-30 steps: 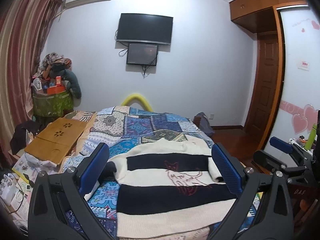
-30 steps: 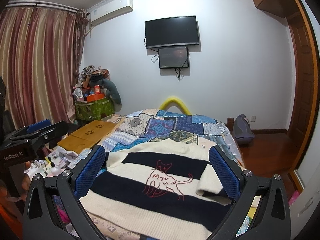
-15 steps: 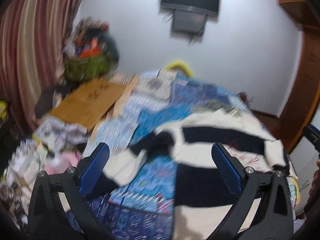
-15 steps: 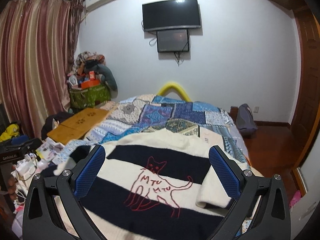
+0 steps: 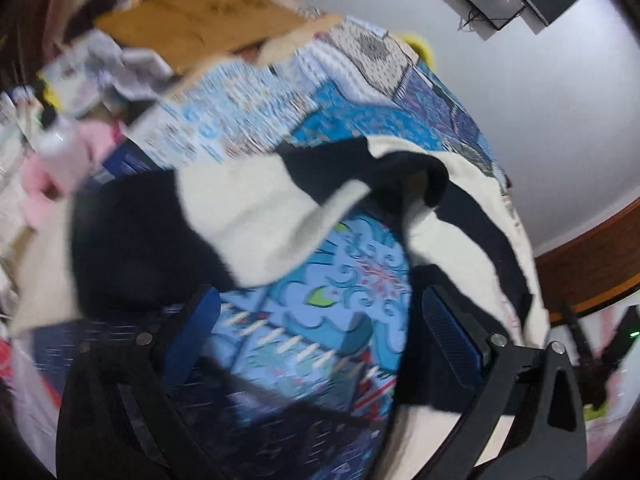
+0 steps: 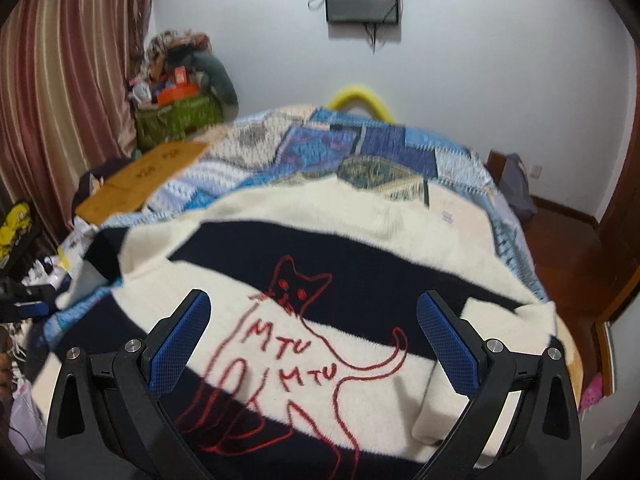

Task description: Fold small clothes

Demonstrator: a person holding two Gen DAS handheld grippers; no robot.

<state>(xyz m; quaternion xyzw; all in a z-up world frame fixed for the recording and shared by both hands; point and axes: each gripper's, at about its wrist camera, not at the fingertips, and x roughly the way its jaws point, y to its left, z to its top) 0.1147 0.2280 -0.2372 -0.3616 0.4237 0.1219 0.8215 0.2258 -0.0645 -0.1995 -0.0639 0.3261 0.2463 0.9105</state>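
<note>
Sweater (image 6: 360, 248), fuzzy cream-and-navy striped knit, lies on patchwork quilt (image 6: 384, 148).

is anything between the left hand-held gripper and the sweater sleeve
Nothing visible. The left hand-held gripper is open over bare quilt, and the striped sweater's sleeve lies just ahead of its fingers with no object between them.

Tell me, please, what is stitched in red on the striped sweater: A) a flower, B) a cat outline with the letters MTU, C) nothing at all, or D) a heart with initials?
B: the right wrist view shows a red cat outline with "MTU" written twice on the sweater, between the open right tool's fingers.
</note>
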